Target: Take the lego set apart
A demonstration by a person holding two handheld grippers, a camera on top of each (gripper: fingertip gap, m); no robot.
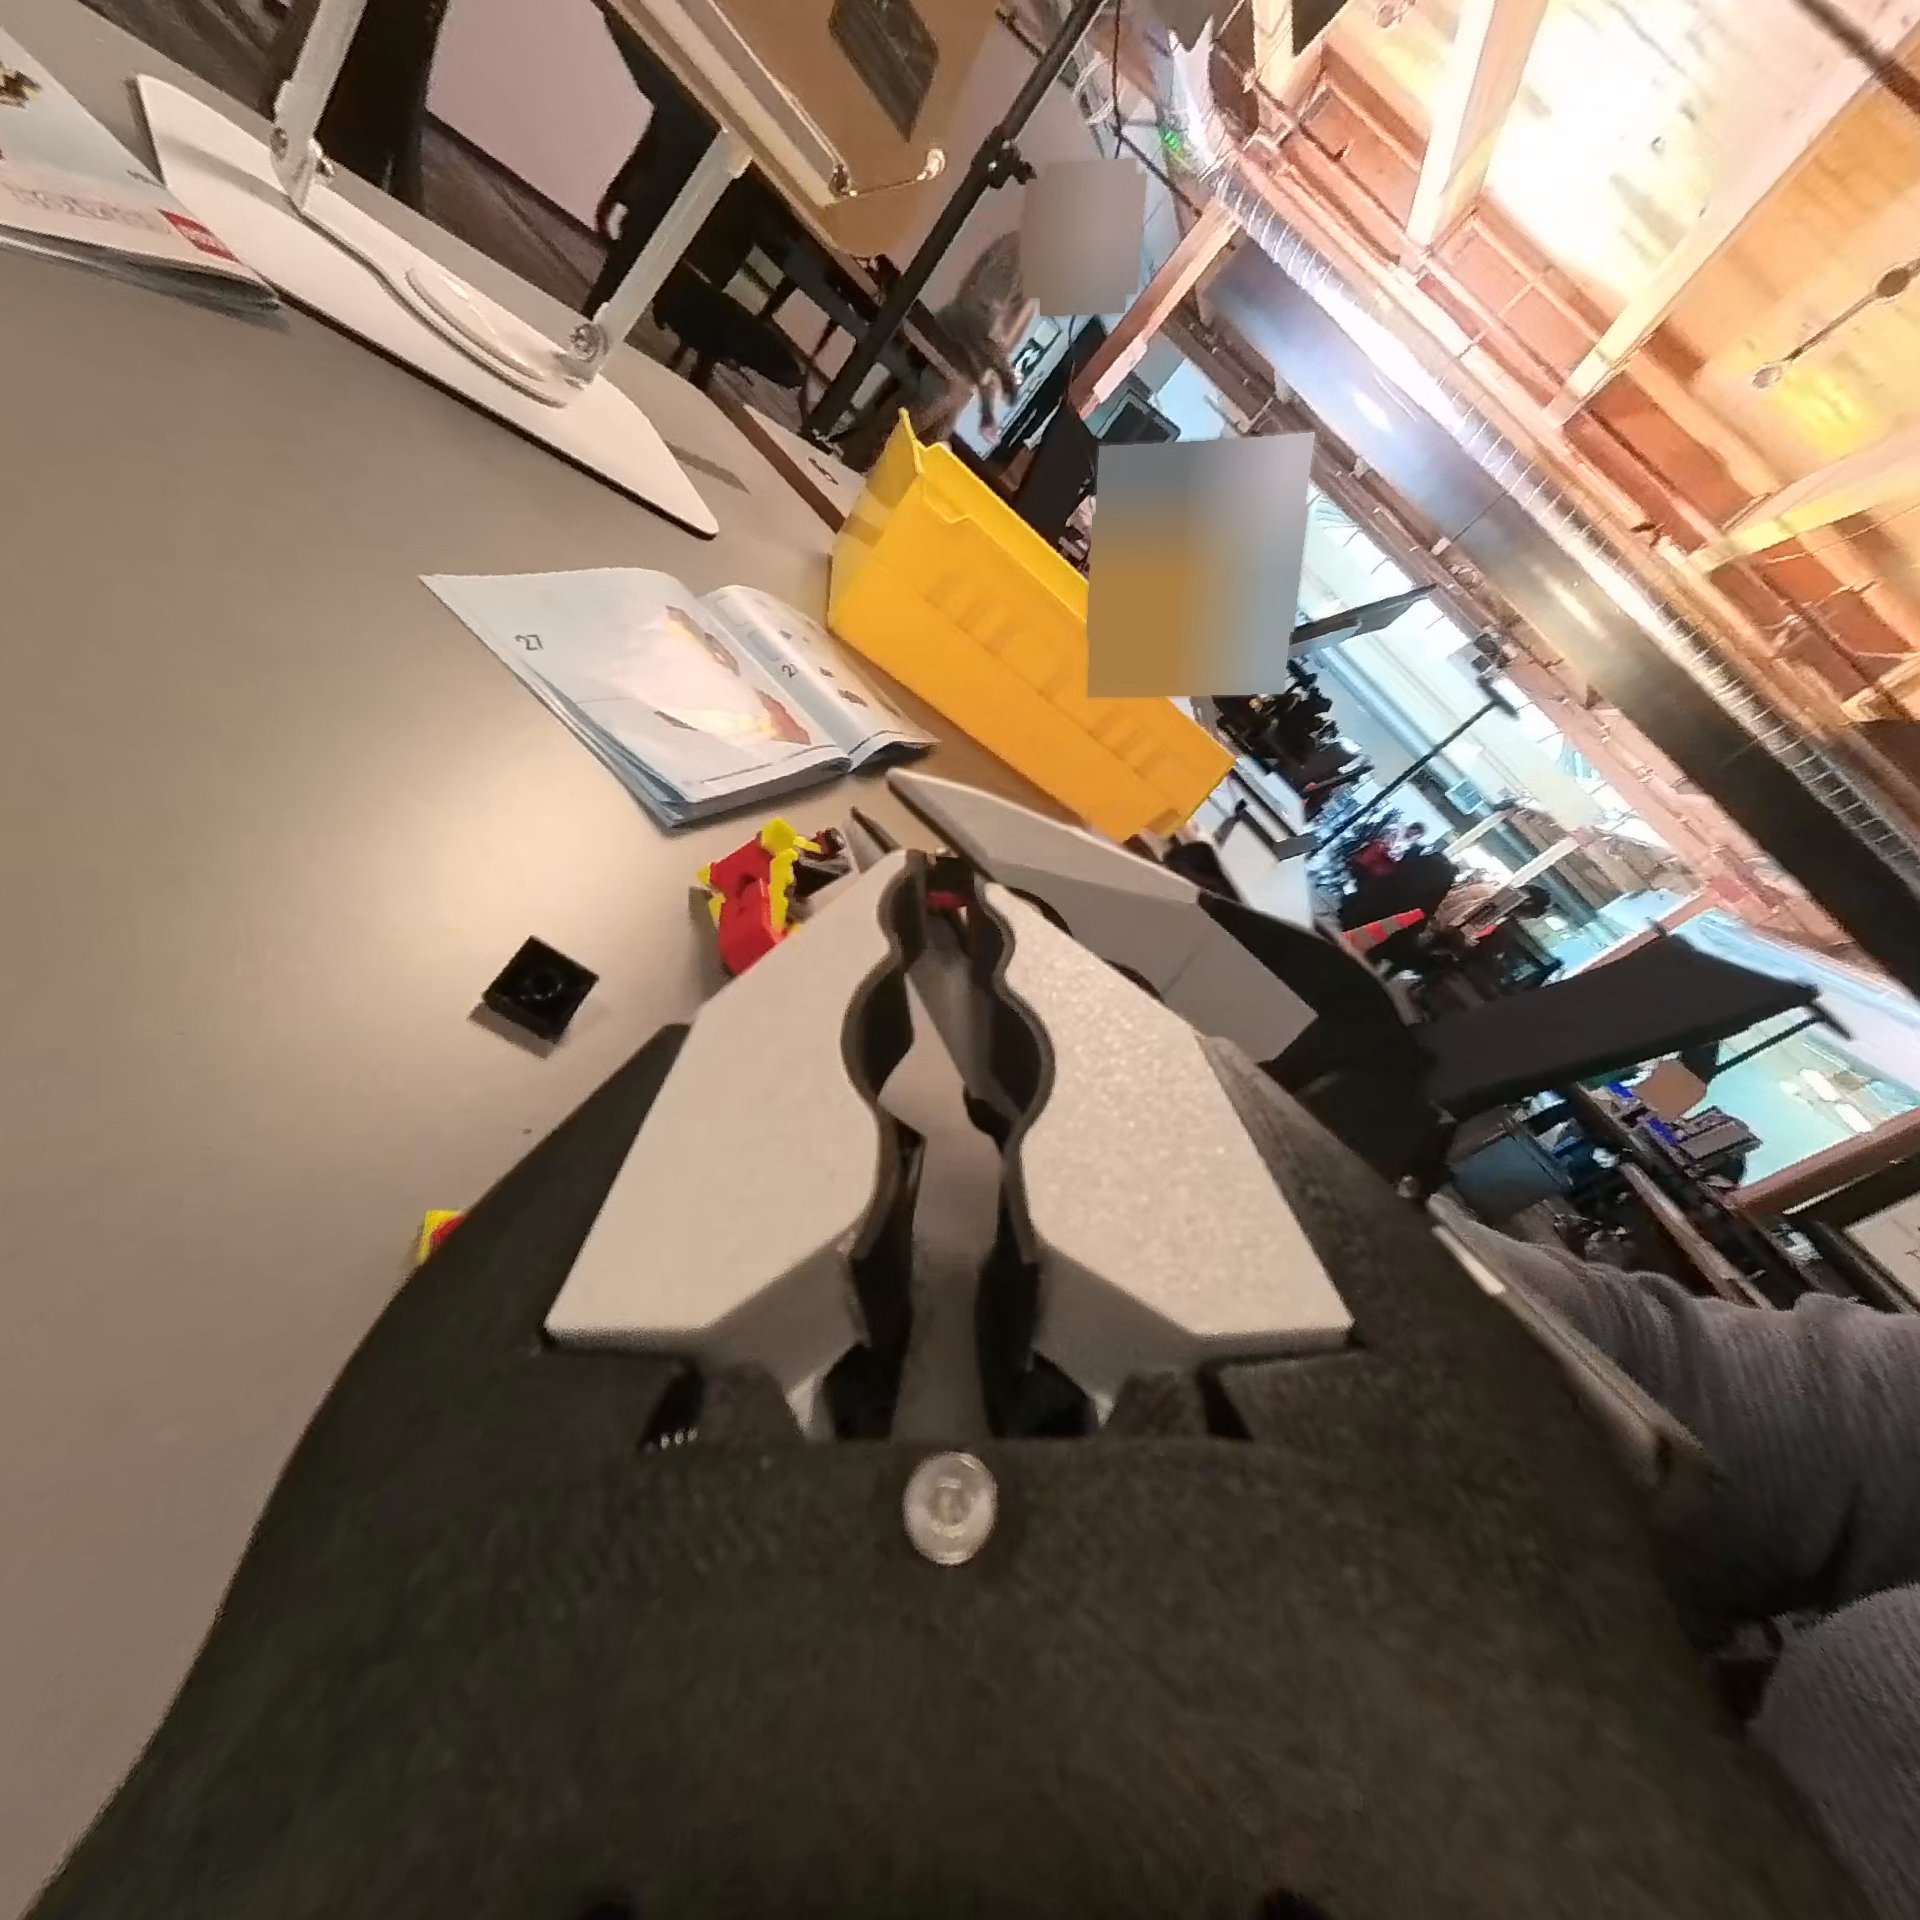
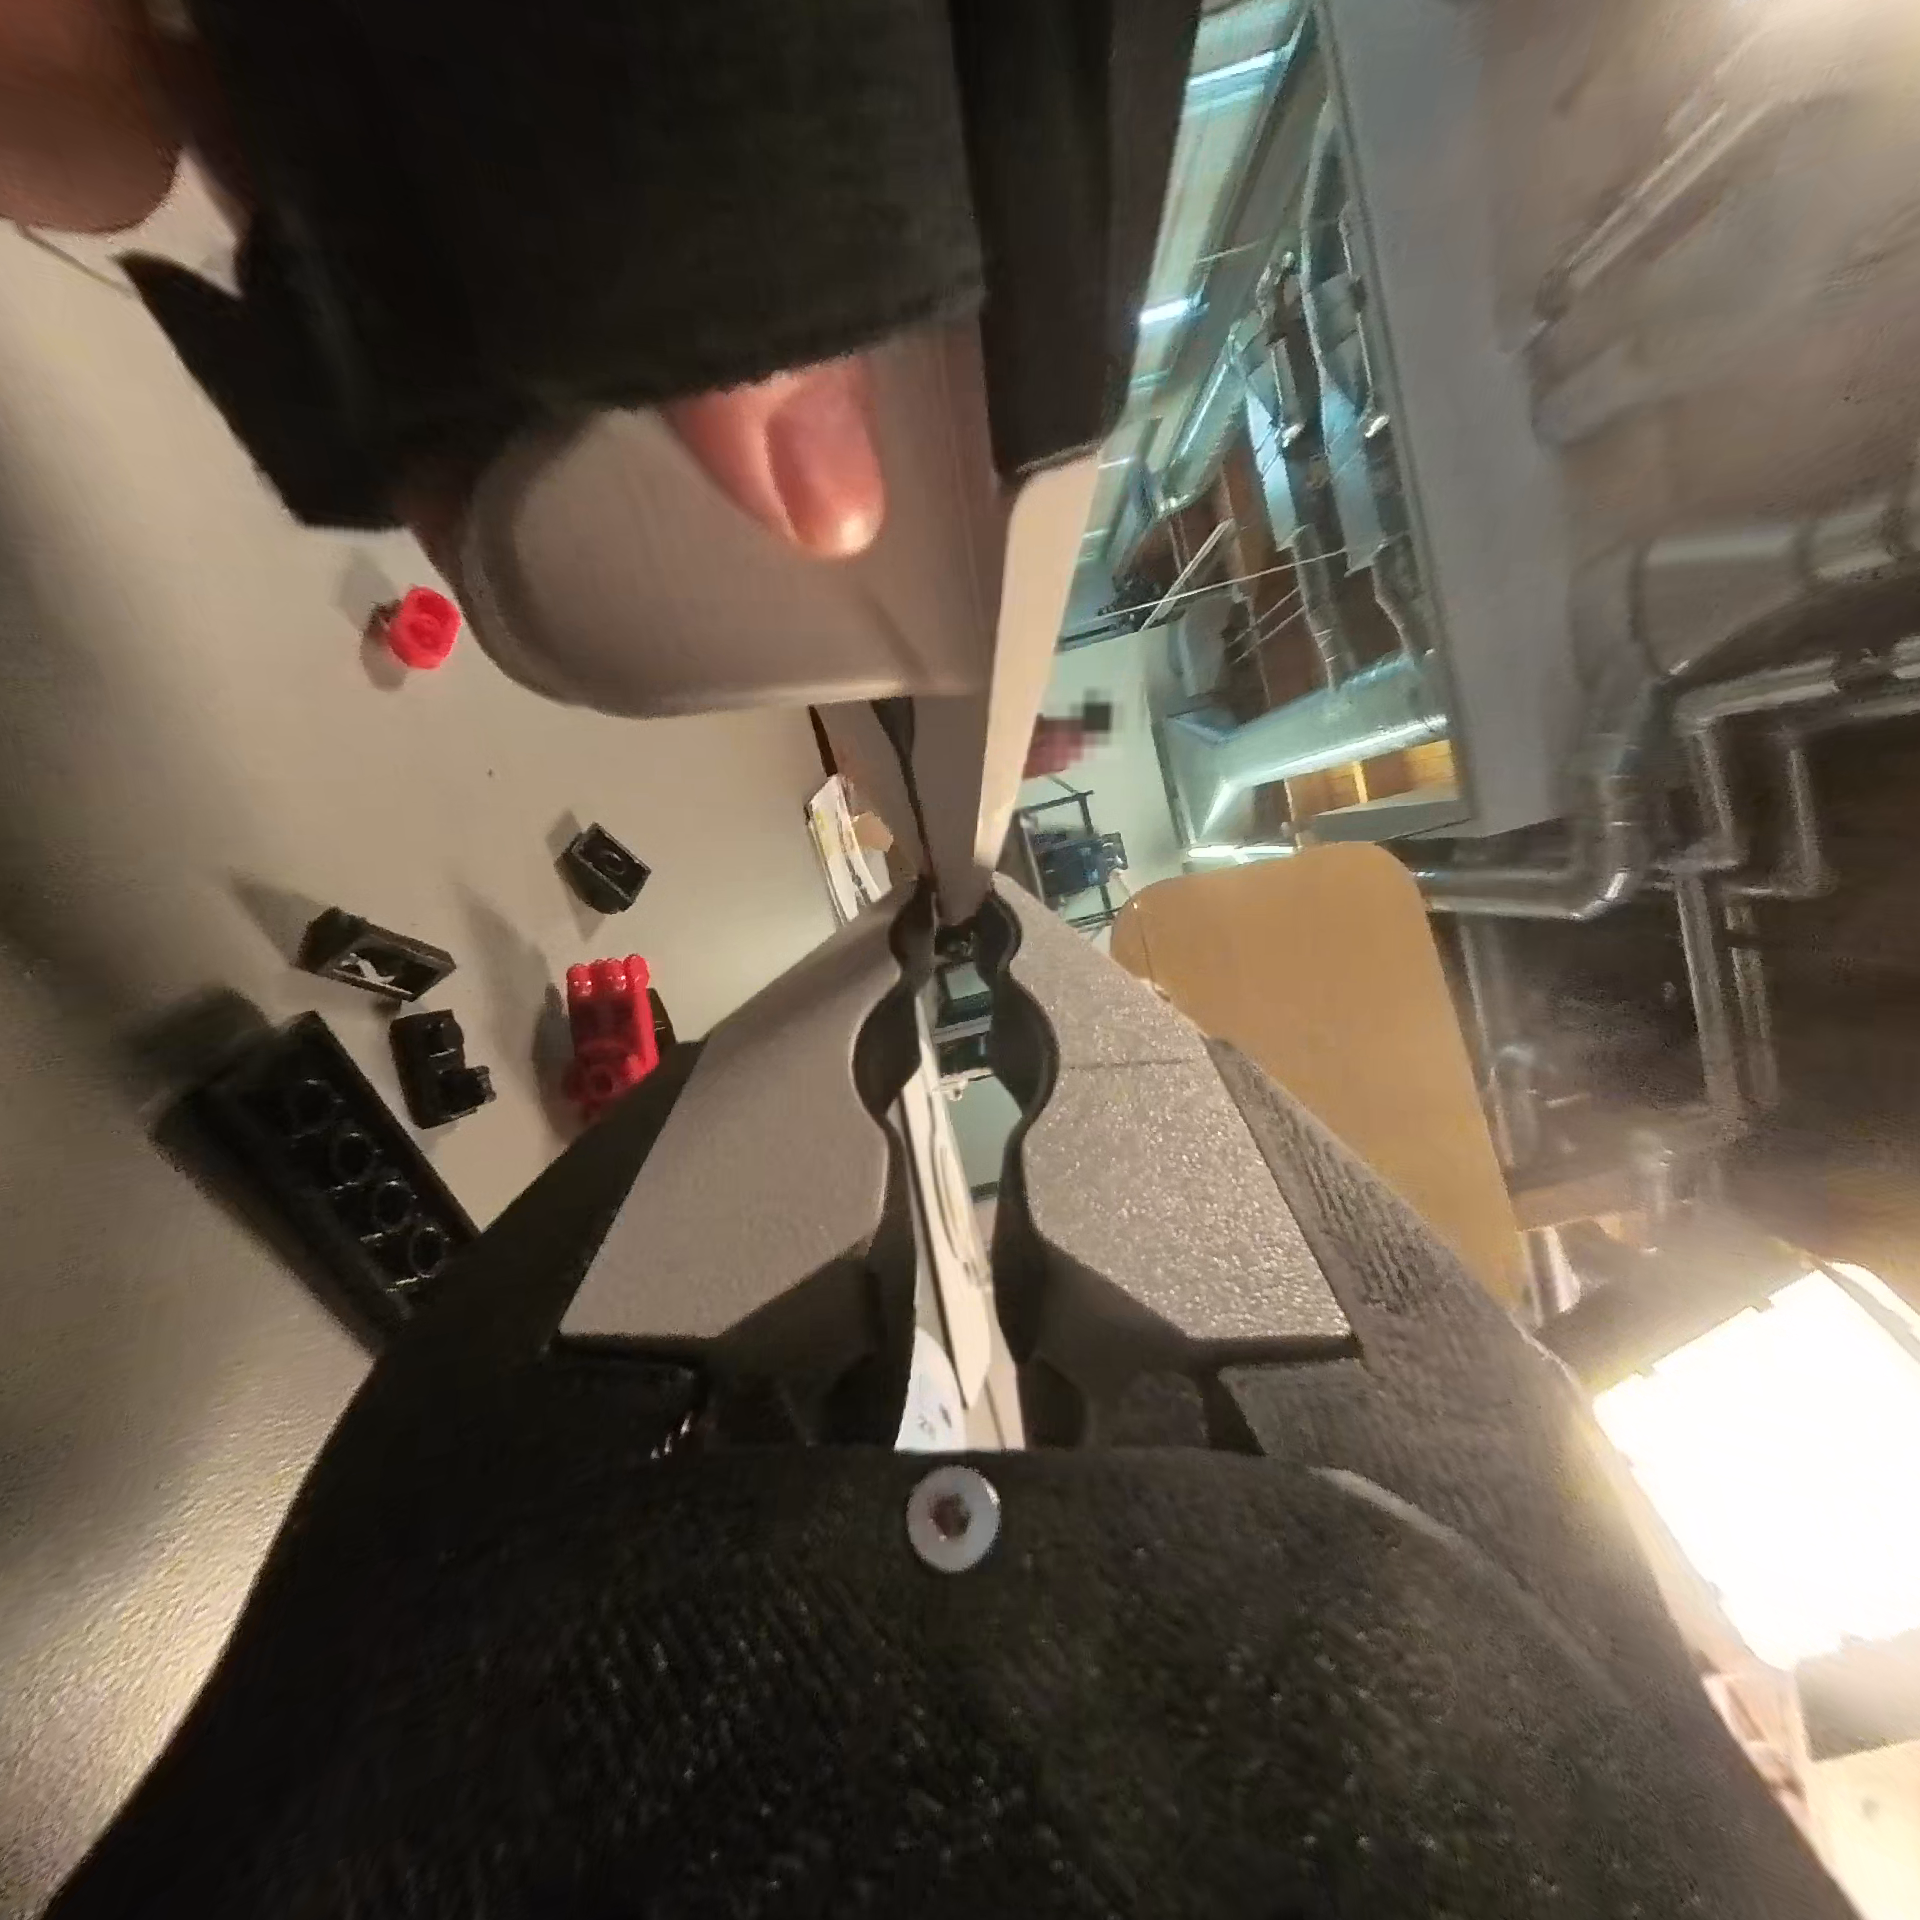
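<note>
A small red and black lego piece [image 1: 943,896] sits pinched at the tips of your left tongs [image 1: 940,883], lifted above the grey desk [image 1: 260,831]; it is too hidden by the fingers for you to tell its long axis or which way it points. Your right tongs [image 2: 951,930] meet it from the opposite side, their tips clenched around something dark at the same spot, though what exactly they grip cannot be made out. In the left wrist view the right tongs reach in from the right, their grey fingers [image 1: 1049,847] just beside your left tips.

On the desk just left of the grip lies a red and yellow lego cluster [image 1: 753,899], partly cut off by the left tongs. A black square plate [image 1: 538,982] lies near it, and a yellow and red scrap [image 1: 438,1231] peeks from behind the tongs' body. Farther off rest an open instruction booklet [image 1: 675,686] and a yellow bin [image 1: 997,644].

The right wrist view shows a red round piece [image 2: 421,627], a red studded block [image 2: 608,1023], several small black pieces [image 2: 603,864] and a long black brick [image 2: 332,1164], blurred and partly cut off.
</note>
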